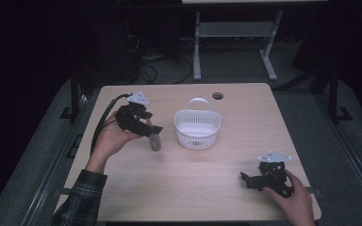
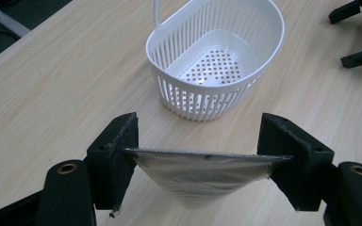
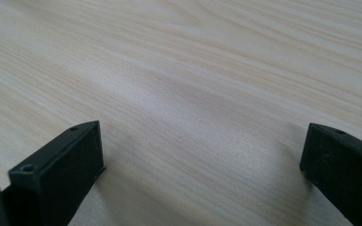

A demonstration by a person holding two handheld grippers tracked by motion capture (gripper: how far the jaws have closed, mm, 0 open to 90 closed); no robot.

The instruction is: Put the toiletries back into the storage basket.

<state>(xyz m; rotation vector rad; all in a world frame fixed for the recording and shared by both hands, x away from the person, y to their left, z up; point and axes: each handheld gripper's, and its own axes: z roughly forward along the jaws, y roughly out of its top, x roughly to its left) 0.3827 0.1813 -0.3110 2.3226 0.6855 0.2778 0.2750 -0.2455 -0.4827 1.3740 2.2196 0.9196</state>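
Note:
A silvery squeeze tube (image 1: 154, 140) hangs from my left gripper (image 1: 151, 129), held above the table's left half. In the left gripper view the tube's flat crimped end (image 2: 193, 165) spans the gap between the jaws, so my left gripper (image 2: 205, 141) is shut on it. A white slotted basket (image 1: 191, 136) with a handle stands at the table's middle, just right of the tube and empty; it appears ahead of the jaws as the basket (image 2: 202, 101). My right gripper (image 1: 247, 179) rests low at the front right, open; nothing lies between the jaws of the right gripper (image 3: 202, 150).
The light wooden table (image 1: 193, 188) has a round cable hole (image 1: 218, 96) near its far edge. The other gripper's black jaw tips (image 2: 353, 33) show beyond the basket. A white desk frame (image 1: 197, 47) stands on the floor behind.

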